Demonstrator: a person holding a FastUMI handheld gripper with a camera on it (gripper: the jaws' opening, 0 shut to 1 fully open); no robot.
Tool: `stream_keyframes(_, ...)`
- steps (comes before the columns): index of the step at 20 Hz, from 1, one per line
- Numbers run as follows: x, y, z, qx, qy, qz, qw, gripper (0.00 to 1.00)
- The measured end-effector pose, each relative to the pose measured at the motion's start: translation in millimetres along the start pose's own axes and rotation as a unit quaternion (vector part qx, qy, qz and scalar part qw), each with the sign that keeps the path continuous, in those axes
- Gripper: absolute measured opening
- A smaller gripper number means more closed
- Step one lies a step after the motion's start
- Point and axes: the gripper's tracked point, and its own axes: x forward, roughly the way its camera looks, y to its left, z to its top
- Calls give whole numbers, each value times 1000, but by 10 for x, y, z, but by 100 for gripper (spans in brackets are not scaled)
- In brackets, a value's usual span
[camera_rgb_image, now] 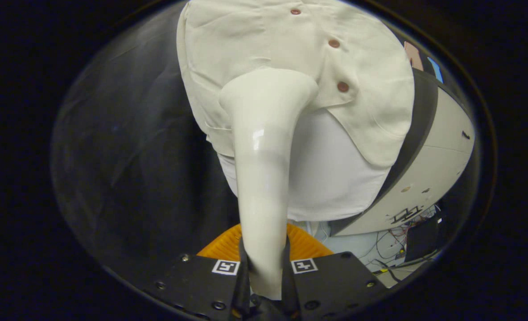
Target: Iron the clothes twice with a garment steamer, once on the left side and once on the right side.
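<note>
Gripper [264, 278] fingers stand close together with the handle of the garment steamer [264, 169] pinched between them, one finger pressing on each side of its lower end. Each finger mount carries a small square marker [304, 265] just beside the handle. Right behind the fingers, under the handle, sits a ribbed orange part [304, 243]; what it belongs to is hard to tell from here.

From the jaws the steamer rises straight ahead, slim and glossy along the handle, then widens into a broad head at the far end. That head rests against the cream shirt [264, 44], on the panel to the left of the button line as seen past the fingers. Three reddish-brown buttons [343, 86] run along the placket just right of the head. Below the shirt hem a plain white layer [335, 174] hangs down, beyond the fingers and right of the handle.

Farther right stands a curved white panel with a dark band [438, 151], and below it a tangle of wires [393, 249].
</note>
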Motion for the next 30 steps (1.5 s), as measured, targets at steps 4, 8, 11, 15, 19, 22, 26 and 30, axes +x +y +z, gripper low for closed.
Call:
stream_keyframes(4,-230,-46,-123,14,-8,8,1000,28)
stream_keyframes(8,-594,-103,-83,15,-25,12,999,28)
stream_keyframes(11,-1002,-121,214,29,-95,24,995,28)
stream_keyframes(15,-1652,-226,662,-22,-147,12,989,28)
stream_keyframes(19,-2000,-338,1278,-19,-213,17,977,28)
stream_keyframes(22,-2045,-520,1668,-34,-244,11,969,28)
stream_keyframes(26,-2013,-630,2131,-59,-262,17,963,27)
stream_keyframes(30,-1797,-730,2485,-50,-269,39,961,27)
